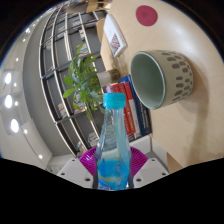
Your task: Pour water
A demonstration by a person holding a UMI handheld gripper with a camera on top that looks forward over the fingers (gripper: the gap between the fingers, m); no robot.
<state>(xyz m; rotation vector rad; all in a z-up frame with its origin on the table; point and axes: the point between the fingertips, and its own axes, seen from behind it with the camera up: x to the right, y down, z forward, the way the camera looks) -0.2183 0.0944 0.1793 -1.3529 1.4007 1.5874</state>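
the gripper (pixel 113 168) is clenched on a clear water bottle (pixel 113 145) with a blue cap (pixel 116 100), both purple pads (pixel 88 158) pressed to its sides; the bottle stands up between the fingers; the view is rolled, so the gripper is tilted sideways; beyond the cap sits a pale ribbed cup (pixel 163 77), near a leafy plant (pixel 82 78) and books (pixel 133 108)

The bottle (pixel 113 140) hides most of both pink pads (pixel 89 157), so finger contact can't be judged. Its base is cut off below. Books (pixel 137 105) behind it (titles too small) are partly covered.
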